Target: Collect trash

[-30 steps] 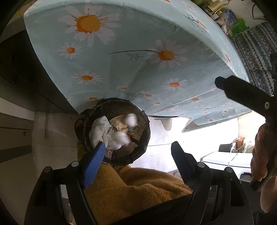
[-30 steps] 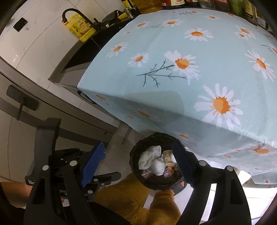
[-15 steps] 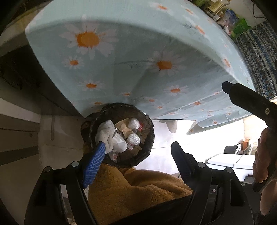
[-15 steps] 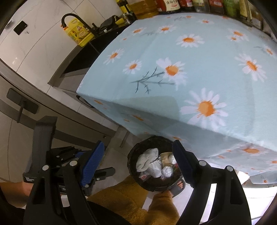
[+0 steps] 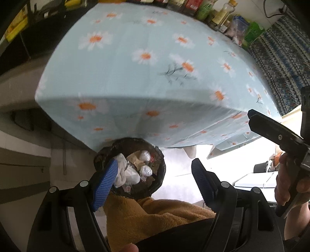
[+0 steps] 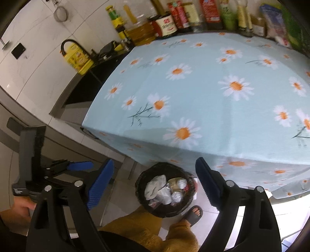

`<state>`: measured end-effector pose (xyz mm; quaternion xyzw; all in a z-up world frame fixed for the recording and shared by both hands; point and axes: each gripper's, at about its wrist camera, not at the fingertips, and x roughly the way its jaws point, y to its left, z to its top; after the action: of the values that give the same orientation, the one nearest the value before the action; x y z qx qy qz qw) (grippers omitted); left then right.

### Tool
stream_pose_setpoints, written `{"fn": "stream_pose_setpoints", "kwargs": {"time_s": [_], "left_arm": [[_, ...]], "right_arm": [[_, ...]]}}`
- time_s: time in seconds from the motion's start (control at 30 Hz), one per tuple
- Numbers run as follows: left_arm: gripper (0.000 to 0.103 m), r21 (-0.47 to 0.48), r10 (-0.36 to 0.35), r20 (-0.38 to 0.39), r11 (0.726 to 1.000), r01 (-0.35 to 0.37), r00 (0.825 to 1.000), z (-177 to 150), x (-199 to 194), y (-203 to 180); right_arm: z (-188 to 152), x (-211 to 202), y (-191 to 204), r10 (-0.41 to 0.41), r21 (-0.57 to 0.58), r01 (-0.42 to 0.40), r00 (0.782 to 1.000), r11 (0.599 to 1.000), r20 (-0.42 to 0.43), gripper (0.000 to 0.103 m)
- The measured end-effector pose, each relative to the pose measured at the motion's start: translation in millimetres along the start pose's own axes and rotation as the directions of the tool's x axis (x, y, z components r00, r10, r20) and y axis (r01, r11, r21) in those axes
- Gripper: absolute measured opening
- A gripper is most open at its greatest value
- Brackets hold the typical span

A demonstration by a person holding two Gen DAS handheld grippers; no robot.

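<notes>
A black-lined trash bin (image 5: 157,180) stands on the floor under the table's near edge; it holds crumpled white tissue (image 5: 127,172), foil balls (image 5: 145,170) and wrappers. It also shows in the right wrist view (image 6: 141,192). My left gripper (image 5: 153,182) is open and empty, held above the bin. My right gripper (image 6: 155,184) is open and empty, also above the bin. The table with the light blue daisy cloth (image 6: 213,93) shows no loose trash on its top.
Bottles and jars (image 6: 184,17) line the table's far edge. A yellow oil jug (image 6: 77,58) stands on the dark counter at left. My orange-clad legs (image 5: 155,219) and a sandalled foot (image 6: 193,213) are beside the bin. A patterned blue cloth (image 5: 281,58) lies at right.
Both grippers have risen and tilted up, so the tabletop and the far bottles have come into view and the bin looks smaller. Both stay open and empty.
</notes>
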<state>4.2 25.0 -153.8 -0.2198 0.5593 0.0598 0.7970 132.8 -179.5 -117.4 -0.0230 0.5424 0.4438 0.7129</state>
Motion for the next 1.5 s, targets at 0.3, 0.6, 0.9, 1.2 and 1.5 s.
{"fn": "stream_pose_setpoints", "kwargs": {"time_s": [0.3,0.6,0.9,1.2,1.5], "left_arm": [[0.082,0.049,0.037,0.096,0.998,-0.042,0.995,21.7,-47.6,-25.4],[0.094,0.085,0.046,0.213,0.994,-0.066,0.976,37.8,-96.4,-39.5],[0.096,0.117,0.046,0.265,0.99,-0.079,0.963,51.5,-123.2,-56.0],[0.096,0.142,0.06,0.311,0.984,-0.109,0.948,53.8,-143.6,-71.6],[0.096,0.146,0.07,0.305,0.982,-0.119,0.95,49.7,-143.9,-75.6]], "right_arm": [[8.7,-40.9,-5.4,-0.047,-0.012,0.048,0.996,0.999,0.073,0.098],[24.9,-84.5,-3.6,-0.124,0.0,0.125,0.979,0.992,0.161,0.098],[32.3,-117.1,-7.2,-0.16,0.038,0.155,0.967,0.987,0.199,0.098],[36.5,-134.4,-3.2,-0.17,0.03,0.167,0.957,0.985,0.234,0.098],[32.8,-140.4,-2.7,-0.189,0.029,0.188,0.952,0.982,0.24,0.098]]}}
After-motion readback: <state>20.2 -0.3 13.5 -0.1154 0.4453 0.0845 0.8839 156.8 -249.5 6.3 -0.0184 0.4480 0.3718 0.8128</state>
